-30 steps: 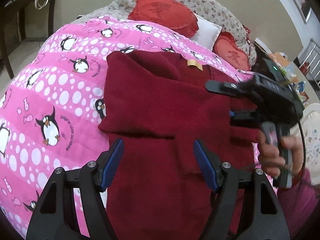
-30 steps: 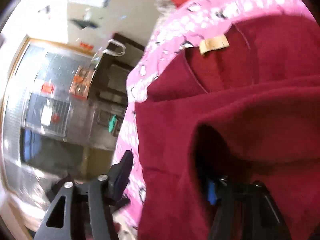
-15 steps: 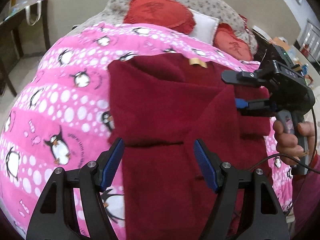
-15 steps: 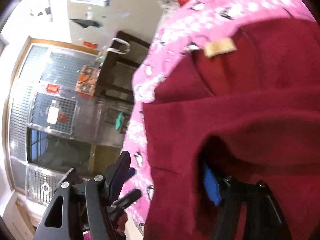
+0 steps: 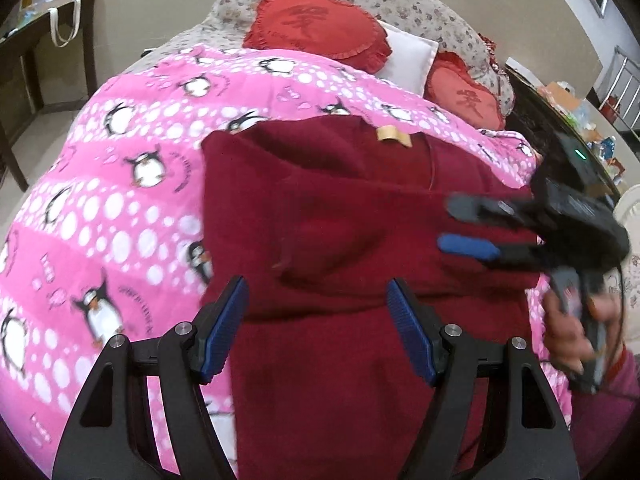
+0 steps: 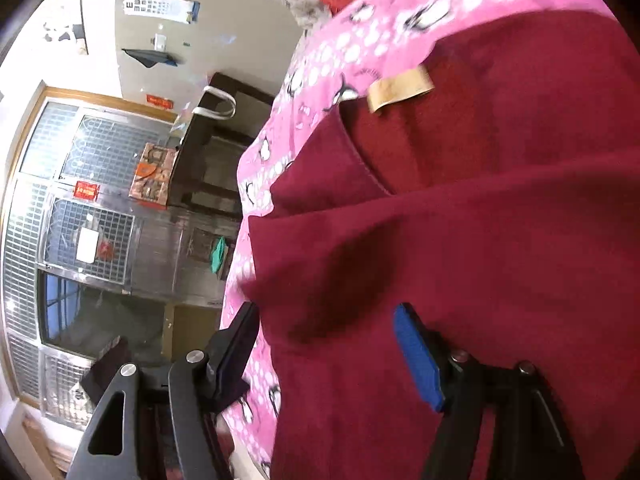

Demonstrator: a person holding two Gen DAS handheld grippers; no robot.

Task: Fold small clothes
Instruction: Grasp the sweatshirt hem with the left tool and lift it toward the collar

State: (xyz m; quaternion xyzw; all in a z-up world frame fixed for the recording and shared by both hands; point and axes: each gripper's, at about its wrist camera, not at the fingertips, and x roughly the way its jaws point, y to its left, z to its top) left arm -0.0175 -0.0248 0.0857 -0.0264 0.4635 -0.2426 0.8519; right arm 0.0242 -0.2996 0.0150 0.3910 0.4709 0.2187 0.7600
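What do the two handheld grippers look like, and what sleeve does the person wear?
Both the left gripper and right gripper have black angular fingers with silver screws and ribbed blue pads. The right one has a green light and a thin black cable. The sleeve is magenta.

You worked over a bed covered by a pink quilt (image 5: 120, 184) printed with penguins and white dots. At its head lay a floral pillow (image 5: 420, 4), two red frilled cushions (image 5: 316, 24) and a white cushion (image 5: 408, 60). Beside the bed stood a dark wooden table (image 5: 24, 52) with white bag handles (image 5: 64, 28) hanging over its edge. An eye chart (image 6: 160, 6) hung on the wall beside a barred window (image 6: 68, 208).
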